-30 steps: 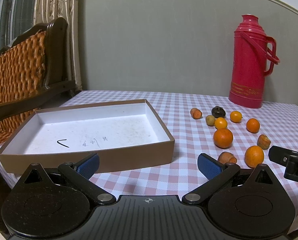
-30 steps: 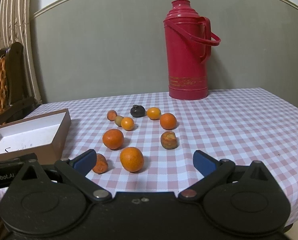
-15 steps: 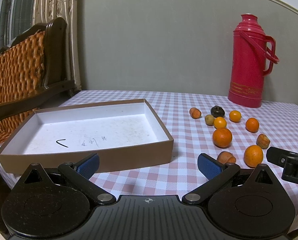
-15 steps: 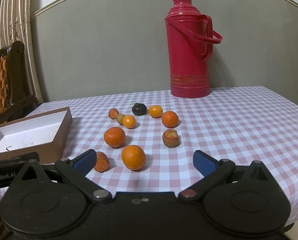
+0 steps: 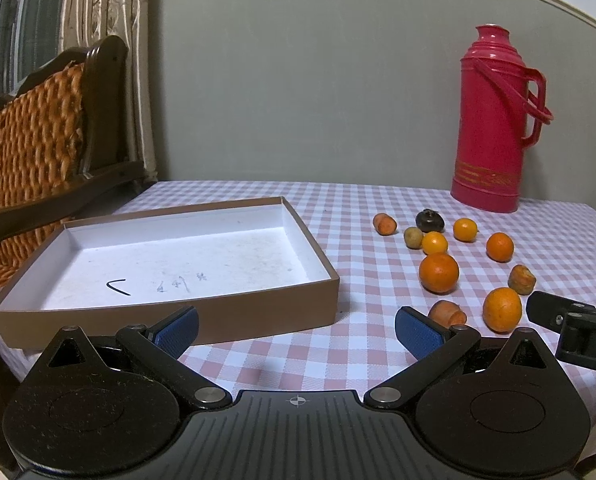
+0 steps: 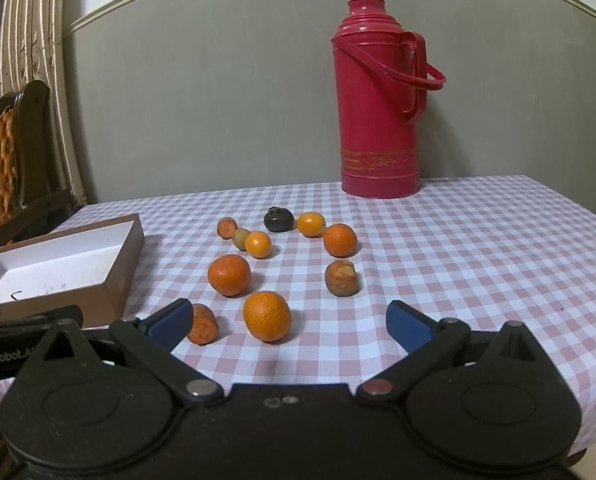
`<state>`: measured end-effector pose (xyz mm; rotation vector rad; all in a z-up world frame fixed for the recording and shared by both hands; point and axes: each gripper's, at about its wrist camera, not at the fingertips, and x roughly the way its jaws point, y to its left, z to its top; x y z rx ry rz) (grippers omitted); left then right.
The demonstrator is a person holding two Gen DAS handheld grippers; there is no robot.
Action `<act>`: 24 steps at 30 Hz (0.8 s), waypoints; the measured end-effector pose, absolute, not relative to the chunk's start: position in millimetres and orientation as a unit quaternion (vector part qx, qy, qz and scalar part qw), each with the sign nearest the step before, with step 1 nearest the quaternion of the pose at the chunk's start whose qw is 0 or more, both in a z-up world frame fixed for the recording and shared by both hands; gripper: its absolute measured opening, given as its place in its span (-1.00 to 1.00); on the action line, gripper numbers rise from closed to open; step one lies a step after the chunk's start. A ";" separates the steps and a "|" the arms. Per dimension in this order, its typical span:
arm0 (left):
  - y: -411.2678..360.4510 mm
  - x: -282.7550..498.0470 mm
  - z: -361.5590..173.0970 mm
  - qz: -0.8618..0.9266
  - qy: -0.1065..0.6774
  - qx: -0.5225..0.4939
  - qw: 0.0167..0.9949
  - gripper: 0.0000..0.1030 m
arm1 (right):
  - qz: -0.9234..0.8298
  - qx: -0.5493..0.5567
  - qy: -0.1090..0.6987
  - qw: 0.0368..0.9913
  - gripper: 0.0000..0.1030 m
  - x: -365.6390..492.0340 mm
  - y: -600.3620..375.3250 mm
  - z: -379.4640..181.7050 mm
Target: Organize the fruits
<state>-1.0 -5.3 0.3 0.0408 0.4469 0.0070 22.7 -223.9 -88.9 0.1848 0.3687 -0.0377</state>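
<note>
Fruits (image 6: 267, 315) loose on checked cloth, R of empty box (image 5: 170, 256). Left gripper (image 5: 296, 326) & right gripper (image 6: 290, 320): jaws apart, holding nothing. Risk: round fruit rolls if nudged off-centre.

The right gripper (image 6: 290, 322) is held wide apart above the checked cloth (image 6: 458, 248); an orange (image 6: 267, 315) is seen between its fingers, the box (image 6: 114, 268) at nine o'clock, the flask (image 6: 380, 100) at one.
</note>
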 end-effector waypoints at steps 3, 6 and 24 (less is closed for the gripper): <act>-7.0 0.0 0.1 0.001 0.223 0.023 0.975 1.00 | -0.020 0.089 0.181 0.979 0.89 22.0 -224.1 -88.7; -9.7 0.3 -0.5 -0.002 0.224 0.026 0.974 1.00 | -0.022 0.087 0.179 0.980 0.88 21.7 -225.2 -88.5; -27.0 5.7 -5.0 -0.037 0.230 0.040 0.972 1.00 | -0.006 0.094 0.201 0.975 0.34 29.8 -233.3 -90.5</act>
